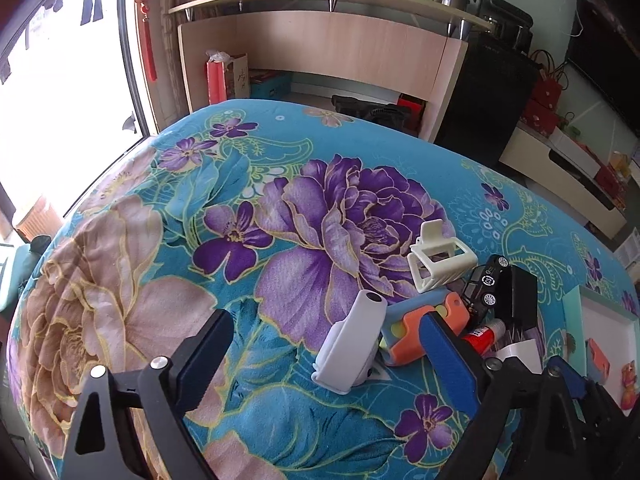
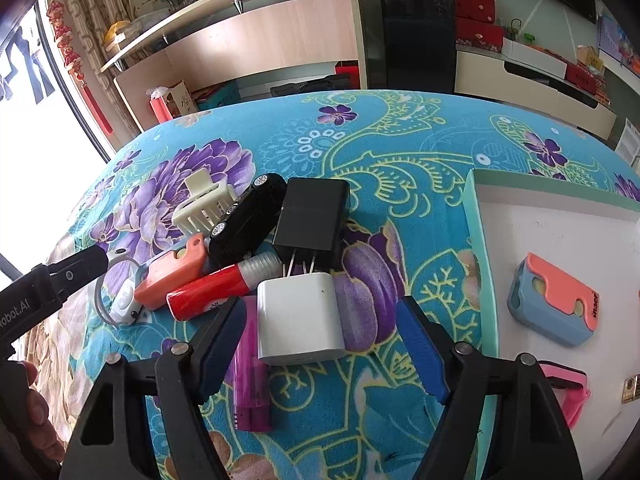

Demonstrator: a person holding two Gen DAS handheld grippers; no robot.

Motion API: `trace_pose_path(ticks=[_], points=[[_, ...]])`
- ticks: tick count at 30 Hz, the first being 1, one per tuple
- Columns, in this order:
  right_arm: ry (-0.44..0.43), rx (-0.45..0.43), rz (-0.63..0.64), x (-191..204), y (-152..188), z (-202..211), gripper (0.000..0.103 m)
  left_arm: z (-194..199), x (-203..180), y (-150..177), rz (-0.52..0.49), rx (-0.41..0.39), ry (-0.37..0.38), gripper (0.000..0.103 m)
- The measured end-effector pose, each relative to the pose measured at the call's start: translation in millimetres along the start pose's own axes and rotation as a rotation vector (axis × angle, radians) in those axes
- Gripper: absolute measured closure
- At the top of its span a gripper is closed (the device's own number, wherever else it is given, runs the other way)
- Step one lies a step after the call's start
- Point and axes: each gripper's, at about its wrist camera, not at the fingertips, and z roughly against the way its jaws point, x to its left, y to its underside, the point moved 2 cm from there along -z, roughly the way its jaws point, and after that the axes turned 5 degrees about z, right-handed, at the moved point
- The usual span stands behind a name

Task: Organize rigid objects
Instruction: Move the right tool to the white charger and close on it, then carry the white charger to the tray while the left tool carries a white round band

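White charger (image 2: 298, 316) lies between the parted pads of the right tool (image 2: 320, 344), ungripped, with the tray's rim (image 2: 482, 280) just beyond its right finger. Left tool (image 1: 324, 356) gapes around a white holder (image 1: 352, 344); bare bedspread (image 1: 160, 240) opens leftward.

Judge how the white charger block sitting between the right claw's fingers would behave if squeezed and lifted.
The white charger block looks like smooth, glossy hard plastic, so it would probably stay stiff but might slip against the pads. Its boxy flat sides suggest it won't roll. It partly overlies the purple tube, so lifting could nudge that.
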Motion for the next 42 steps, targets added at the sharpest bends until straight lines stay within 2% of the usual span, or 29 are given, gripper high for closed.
trace_pose_path(ticks=[4,9,10,12,14,15,18,27,42], points=[[0.021,0.006,0.012,0.7,0.4,-2.1,0.029,-4.6,-2.5,3.2,-0.018,0.015,-0.002,0.025],[0.031,0.005,0.019,0.1,0.6,-3.1,0.031,-9.0,-3.8,5.3,-0.034,0.027,-0.003,0.054],[0.031,0.005,0.018,-0.2,0.6,-2.9,0.033,-9.9,-4.0,6.0,-0.037,0.032,0.000,0.056],[0.033,0.003,0.021,-0.4,0.7,-1.6,0.037,-10.9,-5.0,6.8,-0.045,0.035,0.000,0.067],[0.012,0.005,0.022,0.6,0.7,-1.5,0.050,-11.0,-5.1,7.0,-0.048,0.035,-0.003,0.075],[-0.007,0.015,0.015,0.6,1.5,-3.5,0.053,-10.9,-5.0,7.0,-0.049,0.034,-0.006,0.077],[0.008,0.029,0.030,2.8,4.1,-7.6,0.057,-9.9,-4.2,6.5,-0.055,0.026,-0.021,0.081],[-0.027,0.019,-0.004,-4.2,4.5,-0.2,0.058,-1.4,-2.5,3.2,-0.053,-0.009,-0.040,0.084],[-0.073,-0.067,-0.046,-20.5,-1.4,37.4,0.059,30.5,-13.1,-5.5,-0.068,-0.106,-0.047,0.084]])
